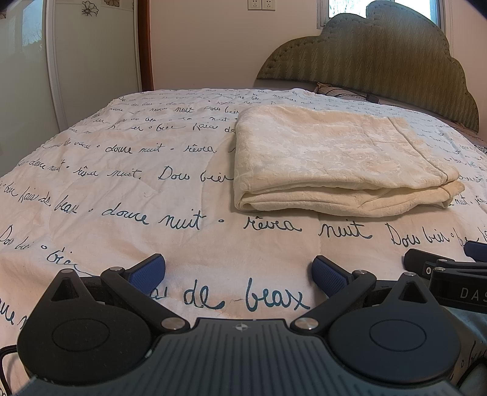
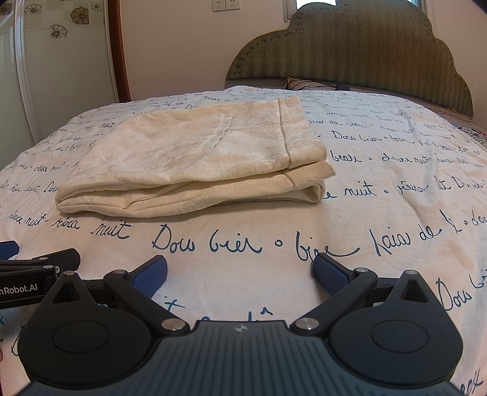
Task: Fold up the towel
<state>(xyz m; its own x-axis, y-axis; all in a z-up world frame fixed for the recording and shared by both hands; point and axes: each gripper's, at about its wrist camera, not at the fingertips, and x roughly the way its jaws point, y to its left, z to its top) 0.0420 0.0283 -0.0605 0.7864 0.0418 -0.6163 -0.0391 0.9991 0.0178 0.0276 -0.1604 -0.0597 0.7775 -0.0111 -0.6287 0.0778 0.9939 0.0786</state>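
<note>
A cream towel (image 1: 334, 161) lies folded in several layers on the bed, right of centre in the left wrist view and left of centre (image 2: 197, 158) in the right wrist view. My left gripper (image 1: 239, 272) is open just above the bedspread, well short of the towel's near fold, with nothing between its blue pads. My right gripper (image 2: 240, 272) is open too, also short of the towel and holding nothing. Each gripper shows at the edge of the other's view: the right gripper (image 1: 450, 274) at the far right, the left gripper (image 2: 30, 271) at the far left.
The white bedspread (image 1: 121, 189) with dark blue handwriting covers the whole bed. A green padded headboard (image 2: 359, 51) stands at the back right with a pillow (image 2: 299, 83) at its foot. A wardrobe door (image 1: 91, 54) and a wall with sockets (image 1: 261, 4) lie behind.
</note>
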